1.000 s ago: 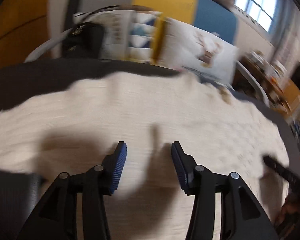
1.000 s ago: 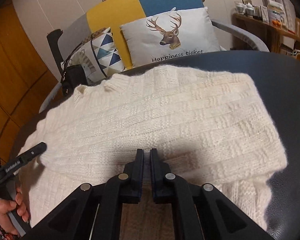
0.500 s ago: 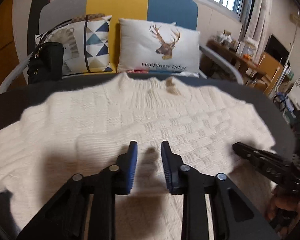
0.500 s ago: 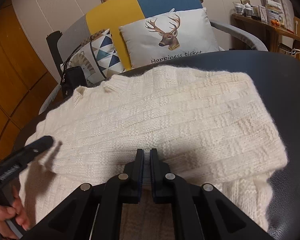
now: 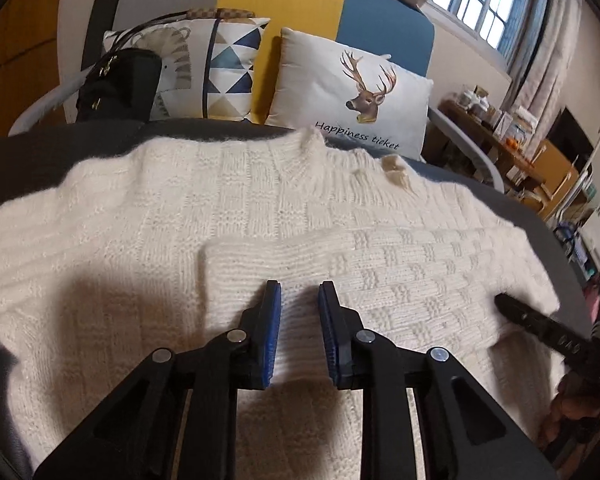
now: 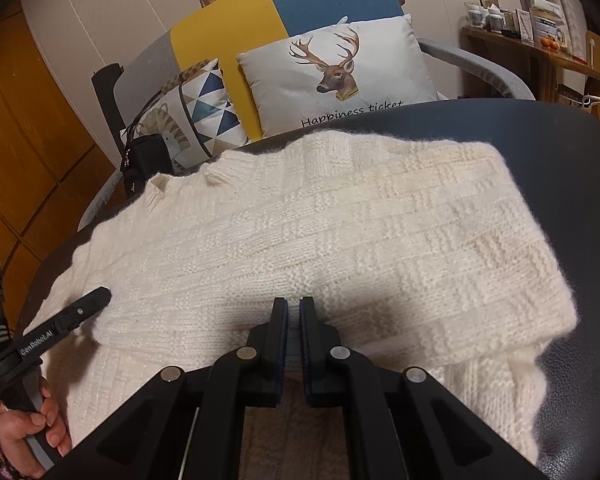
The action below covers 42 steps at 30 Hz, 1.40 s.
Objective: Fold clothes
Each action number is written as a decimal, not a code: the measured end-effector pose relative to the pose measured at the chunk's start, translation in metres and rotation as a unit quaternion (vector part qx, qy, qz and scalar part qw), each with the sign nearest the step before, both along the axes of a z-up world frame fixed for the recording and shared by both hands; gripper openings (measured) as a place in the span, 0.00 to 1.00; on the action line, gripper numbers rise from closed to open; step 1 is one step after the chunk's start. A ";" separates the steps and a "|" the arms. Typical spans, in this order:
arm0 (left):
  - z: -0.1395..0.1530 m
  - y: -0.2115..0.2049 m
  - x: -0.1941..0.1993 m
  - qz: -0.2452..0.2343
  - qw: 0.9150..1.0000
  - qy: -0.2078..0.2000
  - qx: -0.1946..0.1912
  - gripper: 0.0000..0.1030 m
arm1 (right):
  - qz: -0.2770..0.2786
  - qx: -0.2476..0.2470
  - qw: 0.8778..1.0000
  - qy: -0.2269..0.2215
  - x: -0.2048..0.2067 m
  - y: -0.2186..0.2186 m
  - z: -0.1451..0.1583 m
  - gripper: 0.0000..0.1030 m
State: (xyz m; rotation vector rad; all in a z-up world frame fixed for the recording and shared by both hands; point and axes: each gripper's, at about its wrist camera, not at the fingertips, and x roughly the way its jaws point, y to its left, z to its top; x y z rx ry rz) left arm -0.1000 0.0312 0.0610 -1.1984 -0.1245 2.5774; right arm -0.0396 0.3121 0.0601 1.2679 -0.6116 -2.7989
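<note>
A cream knitted sweater (image 5: pixel 140 240) (image 6: pixel 340 220) lies flat on a dark round table (image 5: pixel 28 152) (image 6: pixel 560 160), neck toward the armchair. One sleeve (image 5: pixel 420 272) (image 6: pixel 180 312) is folded across the body. My left gripper (image 5: pixel 300 308) (image 6: pixel 96 300) sits on the ribbed cuff end, jaws narrowed with a ridge of knit between the blue pads. Farther along the same sleeve, my right gripper (image 6: pixel 294 312) (image 5: pixel 508 304) rests at the sleeve's near edge with its jaws together. Whether any knit is nipped there I cannot tell.
Behind the table stands a yellow-and-blue armchair with a deer cushion (image 5: pixel 360 92), a triangle-patterned cushion (image 5: pixel 228 72) and a black handbag (image 5: pixel 120 84). A wooden shelf (image 6: pixel 520 40) with small items is at the far right. A hand (image 6: pixel 32 428) holds the left gripper's handle.
The left jaws closed from wide to a narrow gap on the cuff, and the left gripper shifted sideways over the sweater. The right gripper stayed still and shut.
</note>
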 end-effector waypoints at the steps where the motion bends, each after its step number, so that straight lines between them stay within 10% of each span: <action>1: 0.000 0.002 0.000 -0.002 1.000 0.002 -0.005 0.22 | 0.002 -0.006 1.000 0.001 0.001 0.001 0.004 0.06; 19: 0.034 0.058 -0.001 -0.026 0.999 0.013 0.013 0.23 | -0.088 0.018 0.996 -0.003 0.009 0.061 0.001 0.04; 26: 0.007 0.131 -0.009 -0.084 0.995 -0.001 -0.060 0.23 | -0.089 0.031 0.996 -0.002 0.009 0.058 0.002 0.04; 42: 0.011 -0.005 -0.009 0.019 1.000 -0.003 0.003 0.04 | -0.088 0.050 0.995 -0.005 0.007 0.054 0.002 0.04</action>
